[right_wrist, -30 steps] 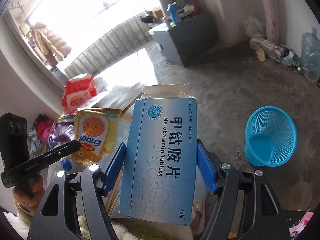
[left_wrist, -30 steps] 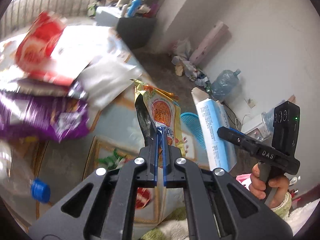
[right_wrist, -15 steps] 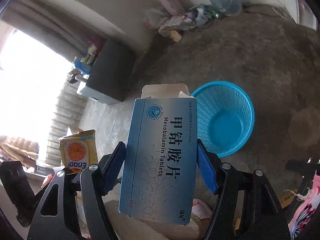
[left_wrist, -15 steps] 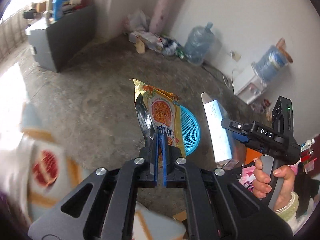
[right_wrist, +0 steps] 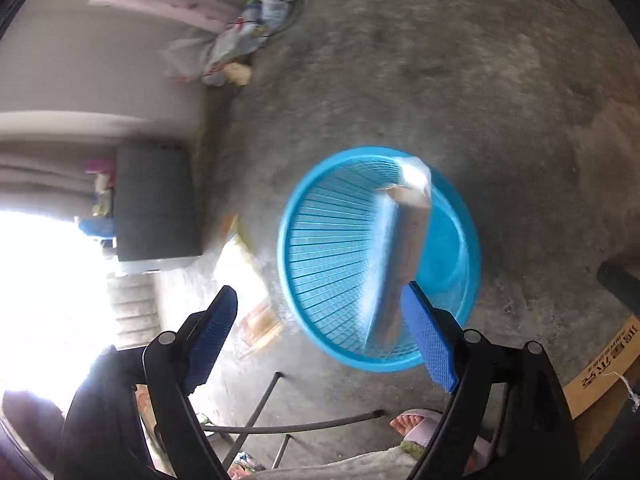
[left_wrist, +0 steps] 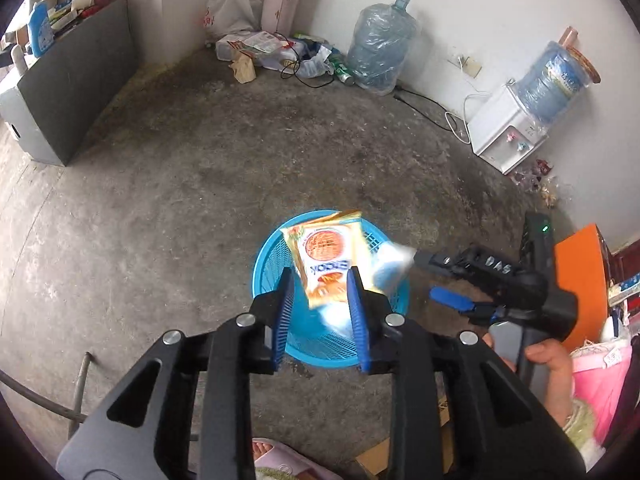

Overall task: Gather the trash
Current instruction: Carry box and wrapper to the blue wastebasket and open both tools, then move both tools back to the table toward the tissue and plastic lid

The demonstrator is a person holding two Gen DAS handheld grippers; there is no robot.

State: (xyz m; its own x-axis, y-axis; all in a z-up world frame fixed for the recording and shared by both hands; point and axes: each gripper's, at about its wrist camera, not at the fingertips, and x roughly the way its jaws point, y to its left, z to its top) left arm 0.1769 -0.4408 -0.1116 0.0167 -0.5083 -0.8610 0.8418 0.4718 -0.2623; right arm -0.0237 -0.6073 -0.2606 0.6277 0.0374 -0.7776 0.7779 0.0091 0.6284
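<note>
A blue mesh basket [left_wrist: 264,264] [right_wrist: 288,216] stands on the concrete floor below both grippers. In the left wrist view my left gripper [left_wrist: 320,280] hangs over it, its jaws opening. A yellow snack packet [left_wrist: 324,256] sits loose and tilted between the fingers, dropping toward the basket. A blurred blue-and-white tablet box [left_wrist: 390,270] falls beside it. My right gripper [right_wrist: 318,290] [left_wrist: 428,274] is spread wide, jaws still opening. The box [right_wrist: 408,232] tumbles end-on into the basket just past its right finger.
A large water bottle [left_wrist: 380,48] and a heap of bags [left_wrist: 280,52] lie along the far wall. A water dispenser [left_wrist: 512,136] stands at the right, a grey cabinet [left_wrist: 60,80] at the left. Cardboard [right_wrist: 600,376], a slippered foot [right_wrist: 416,424] and metal rods [right_wrist: 280,424] are near me.
Both grippers swung away from the littered table to above the basket and tipped downward. The left let go of the snack packet, the right let go of the tablet box.
</note>
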